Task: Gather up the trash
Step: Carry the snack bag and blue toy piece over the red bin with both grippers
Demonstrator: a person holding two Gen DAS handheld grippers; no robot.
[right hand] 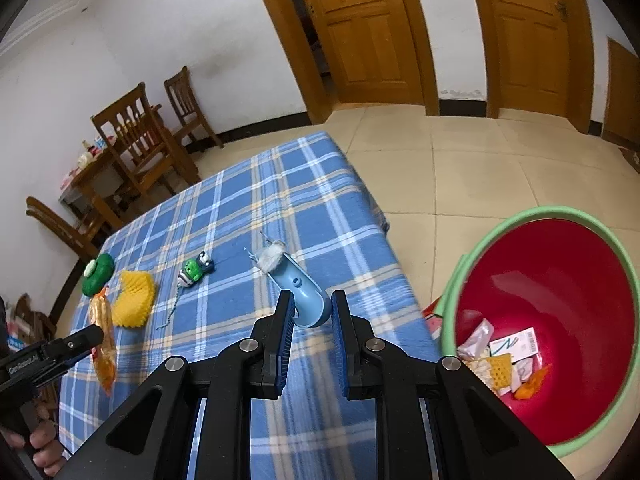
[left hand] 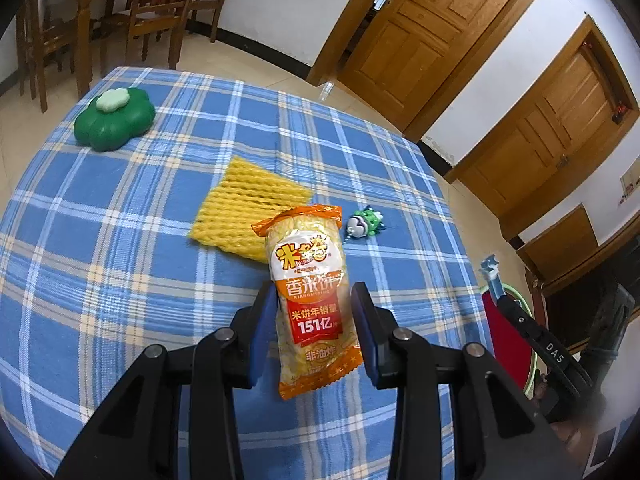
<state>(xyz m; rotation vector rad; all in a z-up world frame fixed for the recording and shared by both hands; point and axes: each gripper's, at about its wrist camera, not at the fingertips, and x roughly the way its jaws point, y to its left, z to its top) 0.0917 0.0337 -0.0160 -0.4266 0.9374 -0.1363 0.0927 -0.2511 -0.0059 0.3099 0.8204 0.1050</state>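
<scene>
In the left wrist view my left gripper is shut on an orange and white rice cracker packet, which stands upright between the blue pads above the blue plaid tablecloth. My right gripper is shut on the round end of a light blue plastic tube with a grey fuzzy tip, pointing away over the table. To its right on the floor is a red bin with a green rim, holding several wrappers. A yellow foam net lies flat on the cloth.
A small green and white toy with a cord lies right of the net. A green clover-shaped object sits at the far left corner. Wooden chairs and a wooden table stand beyond; two wooden doors line the wall.
</scene>
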